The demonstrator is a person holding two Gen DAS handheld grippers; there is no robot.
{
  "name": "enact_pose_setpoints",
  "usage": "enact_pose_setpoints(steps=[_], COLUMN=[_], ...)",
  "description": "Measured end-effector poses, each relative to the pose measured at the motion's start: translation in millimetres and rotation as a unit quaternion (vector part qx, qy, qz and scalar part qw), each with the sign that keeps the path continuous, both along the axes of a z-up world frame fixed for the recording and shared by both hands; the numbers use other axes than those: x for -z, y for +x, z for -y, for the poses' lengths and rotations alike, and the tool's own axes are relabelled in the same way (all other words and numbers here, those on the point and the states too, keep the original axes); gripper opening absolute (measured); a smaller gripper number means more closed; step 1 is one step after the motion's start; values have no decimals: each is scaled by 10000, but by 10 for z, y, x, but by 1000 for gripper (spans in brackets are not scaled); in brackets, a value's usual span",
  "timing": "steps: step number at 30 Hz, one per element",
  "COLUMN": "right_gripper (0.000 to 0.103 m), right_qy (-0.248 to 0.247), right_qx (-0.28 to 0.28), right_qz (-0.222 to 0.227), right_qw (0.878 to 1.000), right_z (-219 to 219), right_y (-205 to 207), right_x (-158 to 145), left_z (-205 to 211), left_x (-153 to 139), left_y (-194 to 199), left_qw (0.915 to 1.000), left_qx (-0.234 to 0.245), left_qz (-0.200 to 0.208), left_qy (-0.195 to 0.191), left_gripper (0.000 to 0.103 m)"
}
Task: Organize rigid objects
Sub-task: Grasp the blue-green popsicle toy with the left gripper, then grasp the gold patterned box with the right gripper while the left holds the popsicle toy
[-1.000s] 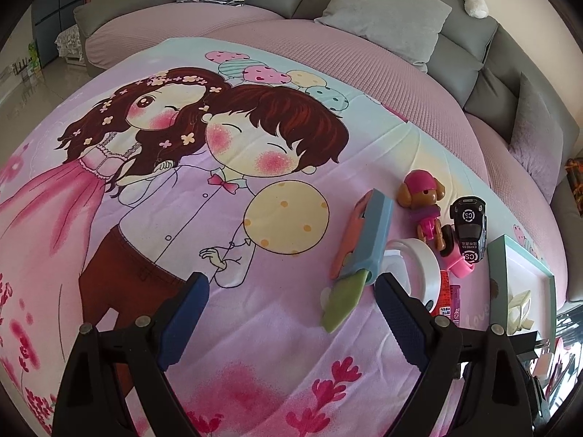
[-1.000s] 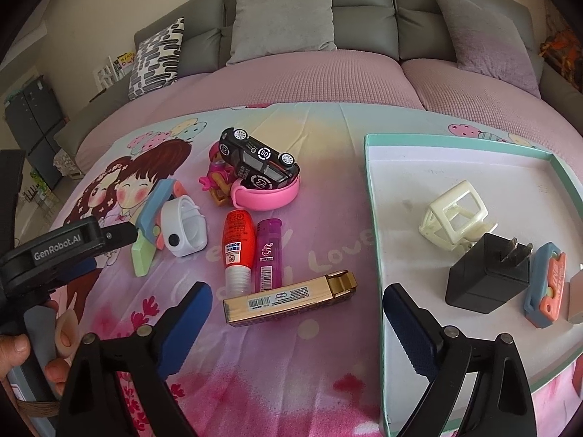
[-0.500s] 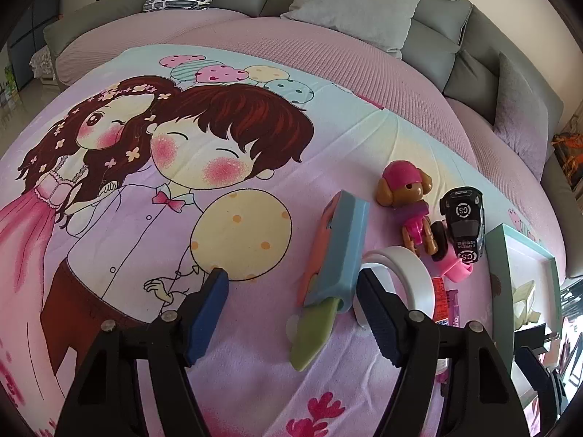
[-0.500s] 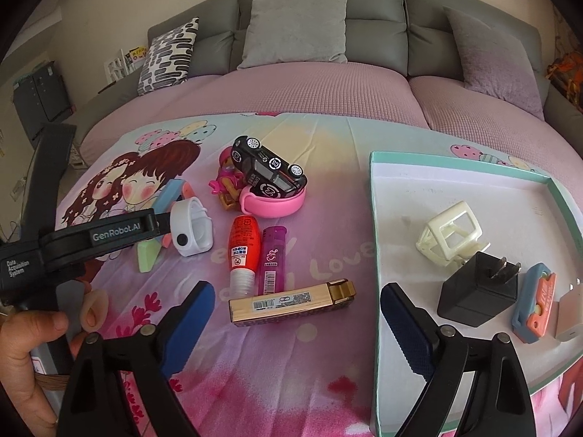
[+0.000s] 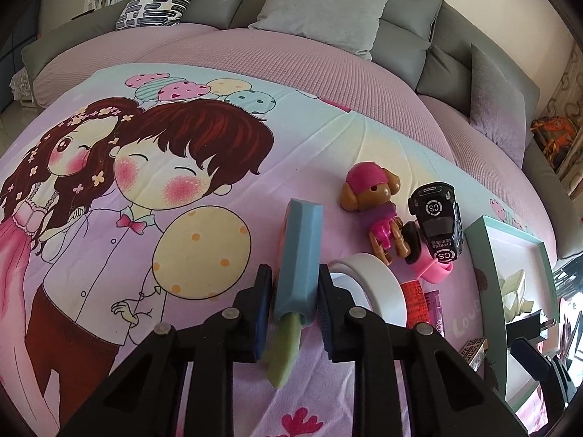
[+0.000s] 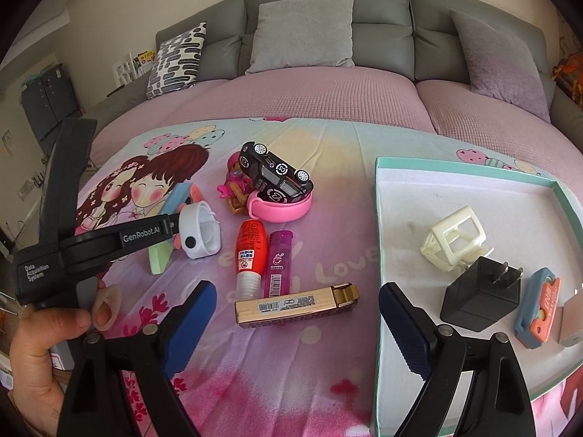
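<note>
Your left tool (image 5: 294, 300) has just closed on the blue knife (image 5: 297, 262), both pads pressed to its sides near the end where the green blade (image 5: 283, 349) sticks out toward you. The knife lies on the printed sheet (image 5: 145, 240) over the sofa, its far end pointing away from you. To its left the sheet is bare all the way to the cartoon couple. To its right things crowd in: the white tape ring (image 5: 368, 284) sits just beside the right pad, and beyond it the dog figure (image 5: 371, 204) and the black car (image 5: 437, 222) lean on a pink band (image 5: 435, 271).

Your right tool (image 6: 297, 322) hovers wide open with nothing in it, above the gold box (image 6: 295, 307), which lies crosswise between its pads without touching them. The red tube (image 6: 249, 251) and purple lighter (image 6: 278, 262) lie side by side just past it. The tray (image 6: 380, 240) starts at the right pad; its teal left rim runs close beside that pad. Inside it the cream frame (image 6: 453, 240), black plug (image 6: 481, 298) and a second blue knife (image 6: 539, 307) gather at the right, leaving the tray's left and far parts open.
</note>
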State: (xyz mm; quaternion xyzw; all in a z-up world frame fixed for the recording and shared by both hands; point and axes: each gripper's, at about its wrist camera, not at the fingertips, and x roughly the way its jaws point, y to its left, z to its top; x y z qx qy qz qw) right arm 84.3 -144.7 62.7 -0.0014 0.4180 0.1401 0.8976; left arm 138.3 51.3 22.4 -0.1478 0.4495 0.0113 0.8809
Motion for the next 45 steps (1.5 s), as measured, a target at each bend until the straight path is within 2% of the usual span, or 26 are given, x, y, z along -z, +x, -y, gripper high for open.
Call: enact_pose_setpoints(steps=[6,16,33,38,45], right_gripper=[92,92,92,92,92], right_qy=[194,-16,-207,-87,494], right_qx=[-168,-173,-183,-421,-597], right_qz=[31,90,57,-76,-314], right_qw=[9997,9998,9996,9990,9965], right_z=[-33,-125,-197,-272,-238], right_y=[7,62,119,70,13], right_x=[16,100,210,210,186], left_z=[-62,-220,-209,-232,-247], left_x=[-24,-48,-77,-81,-84], left_y=[-75,-297,-317,-320,-332], left_qw=[9998,9982,9979,9977,9975], left_qx=[-99,-341,-290,-311,-340], left_qz=[-197,-464,-518,-532,-541], left_qy=[-12,194,263,291,301], left_gripper=[23,23,23,23,23])
